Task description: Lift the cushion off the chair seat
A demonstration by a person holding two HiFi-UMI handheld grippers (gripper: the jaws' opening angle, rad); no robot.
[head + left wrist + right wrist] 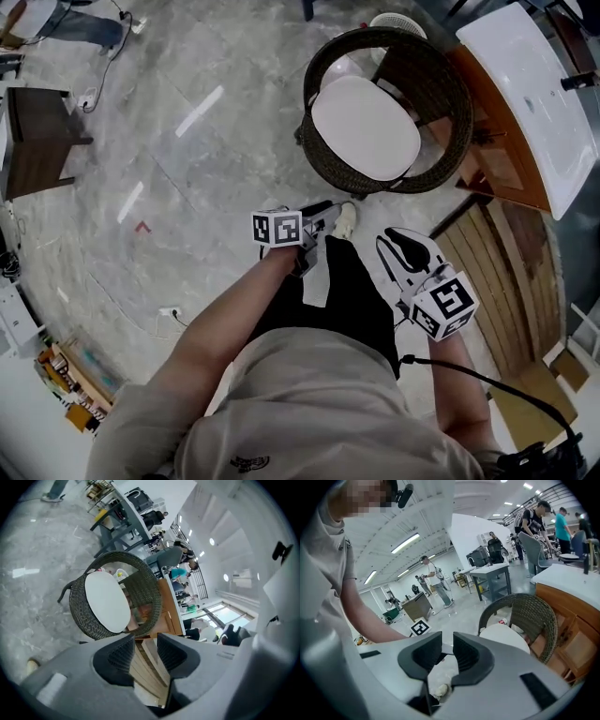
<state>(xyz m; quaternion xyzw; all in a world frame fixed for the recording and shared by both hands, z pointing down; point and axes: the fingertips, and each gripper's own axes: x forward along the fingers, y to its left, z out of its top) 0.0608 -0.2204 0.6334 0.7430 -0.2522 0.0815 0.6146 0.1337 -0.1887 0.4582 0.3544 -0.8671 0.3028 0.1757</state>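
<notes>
Cushion (pixel 366 127): white, smooth, flat oval with rounded edges; lies on the seat of the chair (pixel 450 98), filling most of it.
Chair: dark wicker, round, with a curved back; stands beside a wooden cabinet (pixel 511 164).
Left gripper (pixel 145 641): jaws spread, nothing between them; well apart from the cushion.
Right gripper (pixel 447 641): jaws slightly apart, empty; clear of the cushion.

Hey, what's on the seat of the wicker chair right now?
A white cushion lies flat on the chair seat, covering nearly all of it. The seat surface beneath is hidden, so anything under it cannot be seen.
</notes>
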